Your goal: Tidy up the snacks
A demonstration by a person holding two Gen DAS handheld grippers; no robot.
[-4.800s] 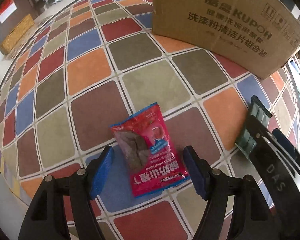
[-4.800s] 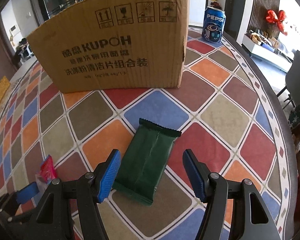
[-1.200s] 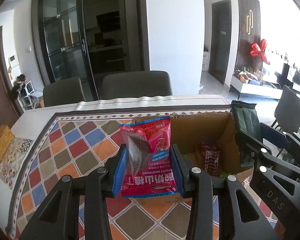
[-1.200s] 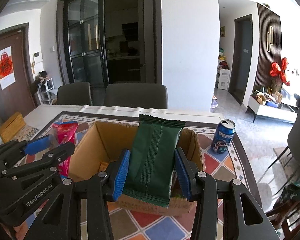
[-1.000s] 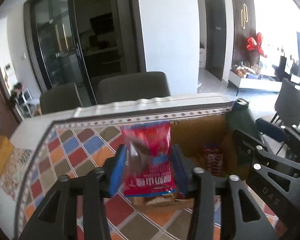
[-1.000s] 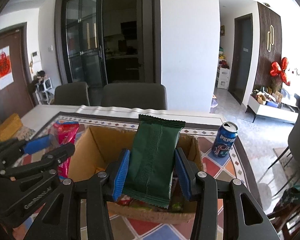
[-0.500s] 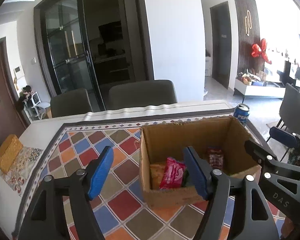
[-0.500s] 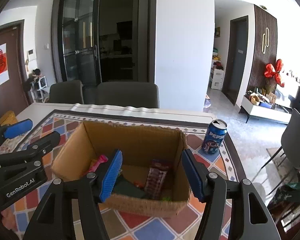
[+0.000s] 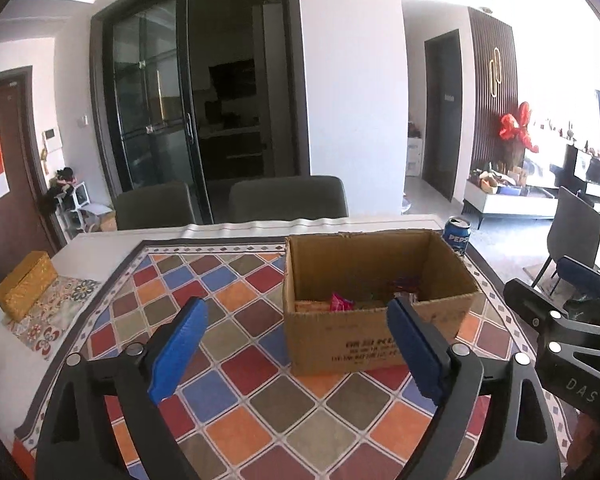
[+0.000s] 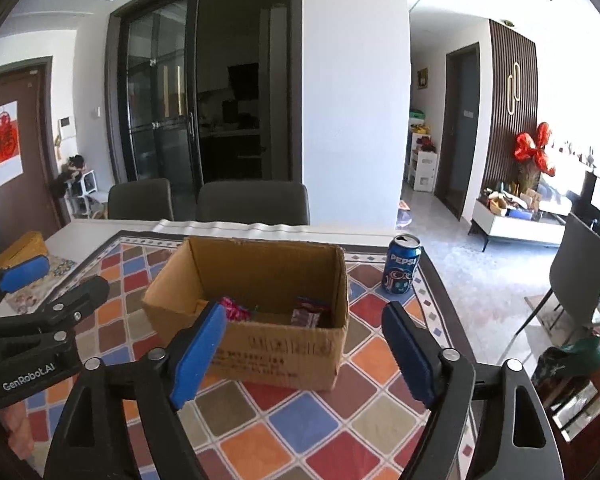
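Dining room, glass doors at 12 o'clock, two grey chairs (image 9: 288,196) seen behind the counter (image 9: 228,412), which is covered by a chequered multicolour cloth.

Cardboard box (image 9: 374,336) is seen open-topped on the cloth, at 1 o'clock in the left wrist view and at 12 o'clock in the right wrist view. Snacks are seen inside on its floor: a pink-red packet (image 10: 234,312) toward the left, a dark red packet (image 10: 308,316) toward the right. The green packet can't be made out clearly.

Left gripper (image 9: 296,350): jaws have just been opening, now stand wide apart, nothing between the pads; the box is seen beyond them, not touched.

Right gripper (image 10: 302,354): jaws have just been opening too, now wide apart, nothing clamped; the box's near wall is framed between the pads.

Pepsi can (image 10: 402,264) stands upright at 1 o'clock of the box, apart from it. Yellow box (image 9: 24,286) is seen at 9 o'clock, near the counter's edge.
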